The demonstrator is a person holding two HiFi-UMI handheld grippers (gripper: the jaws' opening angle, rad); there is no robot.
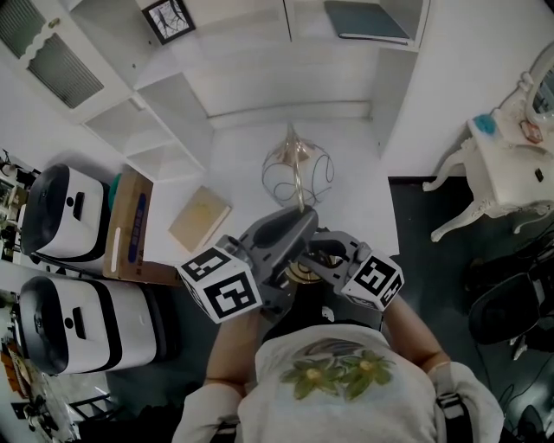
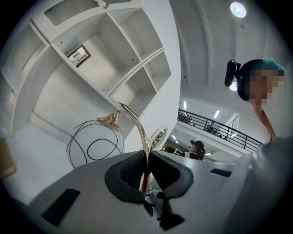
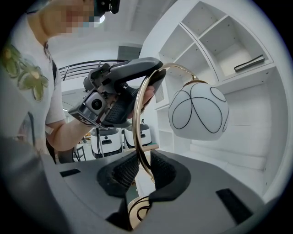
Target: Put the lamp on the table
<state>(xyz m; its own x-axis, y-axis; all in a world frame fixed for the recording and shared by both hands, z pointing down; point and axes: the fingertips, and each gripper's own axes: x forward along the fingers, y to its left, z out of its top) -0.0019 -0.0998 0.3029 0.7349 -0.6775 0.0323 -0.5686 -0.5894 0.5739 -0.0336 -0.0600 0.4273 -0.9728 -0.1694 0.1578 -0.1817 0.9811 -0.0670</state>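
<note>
My left gripper [image 2: 146, 164] clamps the lamp [image 1: 299, 171] high on its upright gold stem [image 3: 143, 98] and my right gripper [image 3: 144, 167] grips it near the base [image 3: 139, 211], held aloft, globe [image 3: 198, 109] arching far toward the white table [image 1: 368, 177] ahead

White open shelving [image 1: 173, 112] fills the back wall, with a black-framed picture [image 1: 168, 17] in one bay and a dark flat book [image 1: 367, 21] in another. Two white, black-banded machines [image 1: 65, 212] stand at left beside a cardboard box [image 1: 128, 227]; a tan booklet [image 1: 199, 218] lies flat nearby. An ornate white vanity [image 1: 511, 173] stands at right.
</note>
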